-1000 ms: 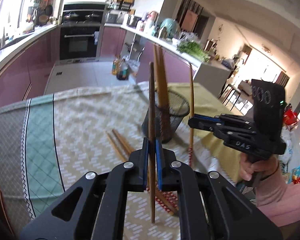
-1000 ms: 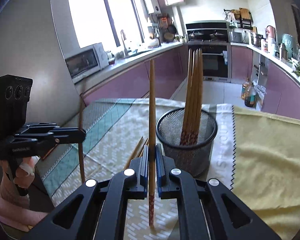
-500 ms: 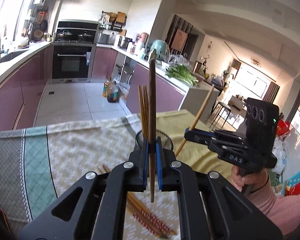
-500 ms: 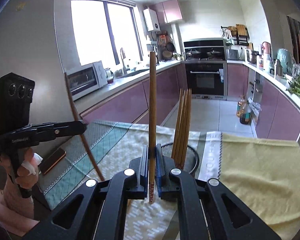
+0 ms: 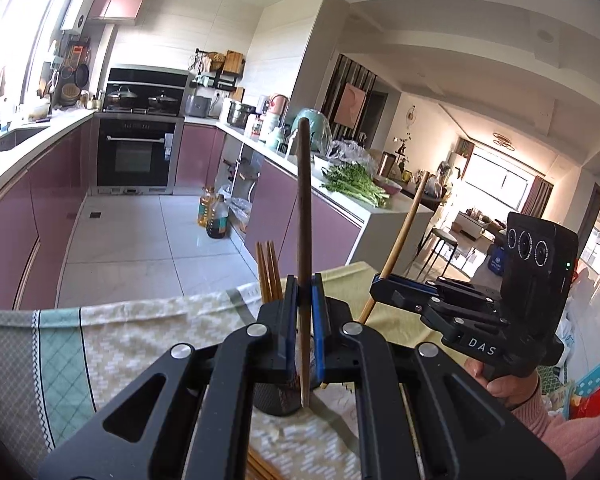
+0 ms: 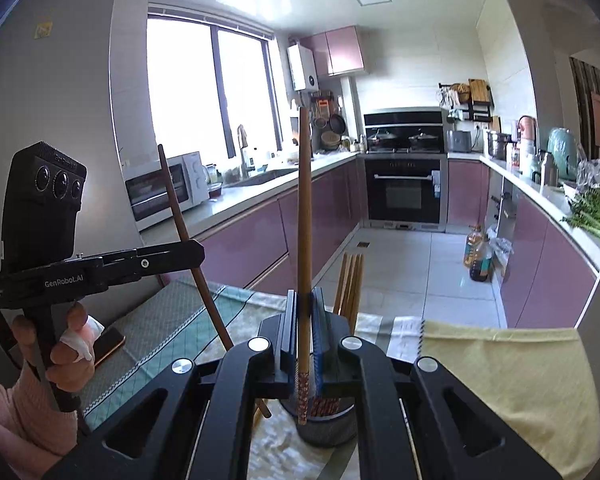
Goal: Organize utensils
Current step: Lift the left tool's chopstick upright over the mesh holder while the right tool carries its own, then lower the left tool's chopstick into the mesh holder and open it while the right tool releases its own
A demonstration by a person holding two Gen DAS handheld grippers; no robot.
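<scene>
My left gripper [image 5: 303, 304] is shut on a dark brown chopstick [image 5: 303, 216], held upright above the black mesh holder [image 5: 276, 398], which is mostly hidden behind the jaws. My right gripper [image 6: 303, 312] is shut on a light wooden chopstick [image 6: 304, 216] with a patterned red tip, also upright over the holder [image 6: 324, 424]. Several chopsticks [image 5: 269, 272] stand in the holder; they also show in the right wrist view [image 6: 352, 284]. Each gripper shows in the other's view: the right one [image 5: 384, 292] tilts its chopstick [image 5: 404, 232], the left one [image 6: 192, 254] tilts its own [image 6: 180, 224].
The table has a patterned cloth [image 5: 140, 332] with a green band and a yellow cloth [image 6: 500, 360] on the right. More chopsticks [image 5: 260, 468] lie on the cloth near me. A phone [image 6: 108, 344] lies at the table's left edge. Kitchen counters stand behind.
Both grippers have risen and moved in over the holder with their chopsticks. The holder now sits right below the jaws and is mostly hidden by them.
</scene>
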